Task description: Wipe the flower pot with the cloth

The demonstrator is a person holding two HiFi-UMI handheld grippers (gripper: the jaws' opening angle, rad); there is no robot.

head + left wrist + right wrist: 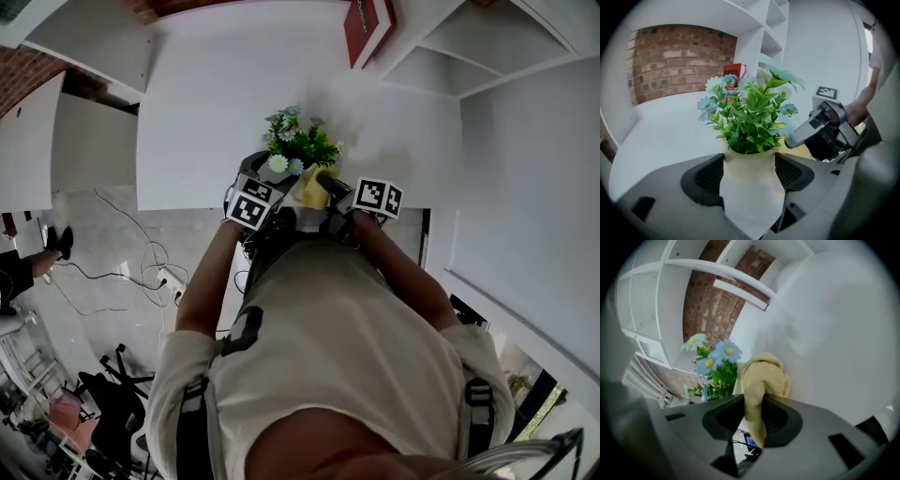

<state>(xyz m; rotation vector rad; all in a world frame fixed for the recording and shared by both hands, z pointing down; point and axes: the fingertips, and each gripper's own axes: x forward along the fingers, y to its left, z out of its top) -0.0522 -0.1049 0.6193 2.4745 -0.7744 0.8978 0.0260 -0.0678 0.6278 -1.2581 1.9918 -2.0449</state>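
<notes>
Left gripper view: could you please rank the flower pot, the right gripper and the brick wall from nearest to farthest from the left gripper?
1. flower pot, held between its jaws.
2. right gripper, close by on the right.
3. brick wall, far back on the left.

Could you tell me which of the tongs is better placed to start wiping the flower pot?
Right. The right tongs grip the yellow cloth, bunched close beside the plant, while the left tongs are clamped on the white pot, steadying it.
</notes>
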